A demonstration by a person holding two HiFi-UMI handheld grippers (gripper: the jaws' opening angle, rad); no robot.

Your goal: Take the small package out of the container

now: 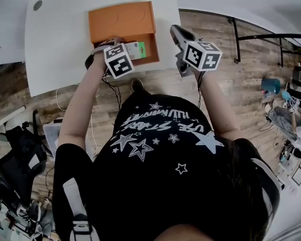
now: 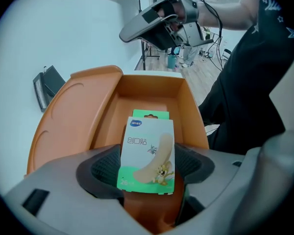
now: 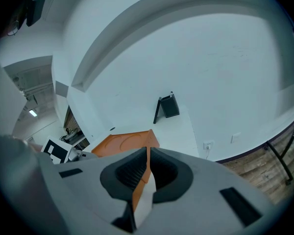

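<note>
Orange container [image 1: 121, 21] lies open on the white worktop [image 1: 65, 39]; the small package [image 2: 148, 155] is clamped upright in the left gripper [image 2: 146, 166], over the tray's near end.
The right gripper [image 3: 147, 173] is held closed and empty beside the container; the package's green-and-white print is shown only in the left gripper view.

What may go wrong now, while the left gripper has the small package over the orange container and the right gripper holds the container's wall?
1. The left gripper seems to pinch the small package only by its thin side edges, so the card may bend or slip down into the container.
2. The right gripper clamps just one thin wall, so the container may tilt or slide on the white table during the lift.
</note>
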